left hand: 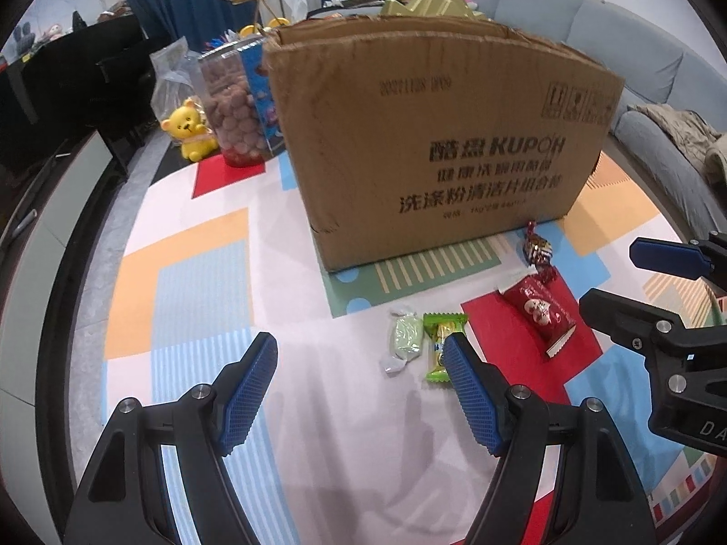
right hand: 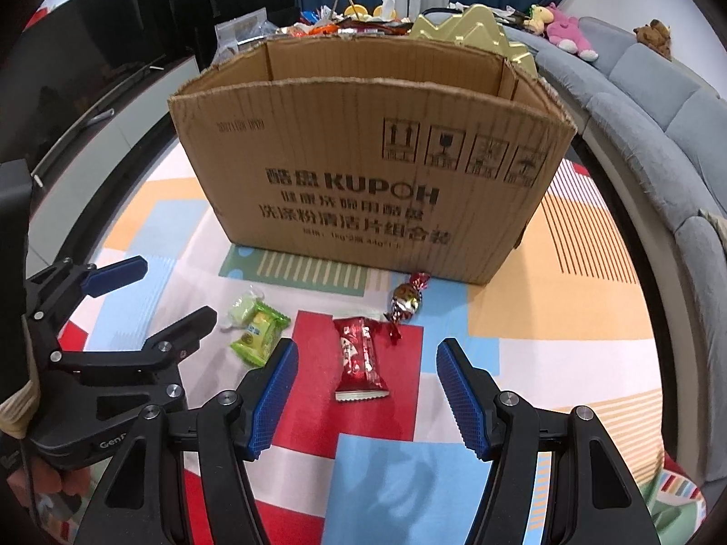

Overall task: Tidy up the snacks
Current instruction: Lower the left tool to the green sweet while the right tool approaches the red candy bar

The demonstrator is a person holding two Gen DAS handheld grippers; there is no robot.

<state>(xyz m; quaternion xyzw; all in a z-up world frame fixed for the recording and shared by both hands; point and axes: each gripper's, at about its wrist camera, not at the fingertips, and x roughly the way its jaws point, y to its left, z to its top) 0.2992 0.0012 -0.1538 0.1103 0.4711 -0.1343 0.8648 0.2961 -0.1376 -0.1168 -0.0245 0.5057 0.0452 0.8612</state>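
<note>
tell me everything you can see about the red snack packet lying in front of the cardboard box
The red snack packet is a glossy, foil-like pillow pack with a white picture on its face and crimped, zigzag-cut ends, the near end white. It looks sealed and lies flat on a red patch of the colourful mat, lengthwise toward the cardboard box but apart from it. A twist-wrapped candy lies at its far right corner; whether they touch is unclear. The open right gripper is above it, not gripping it.

yellow bear toy [left hand: 190,131], grey sofa [right hand: 659,104], pink plush [right hand: 569,32], patterned mat [left hand: 191,272]
</note>
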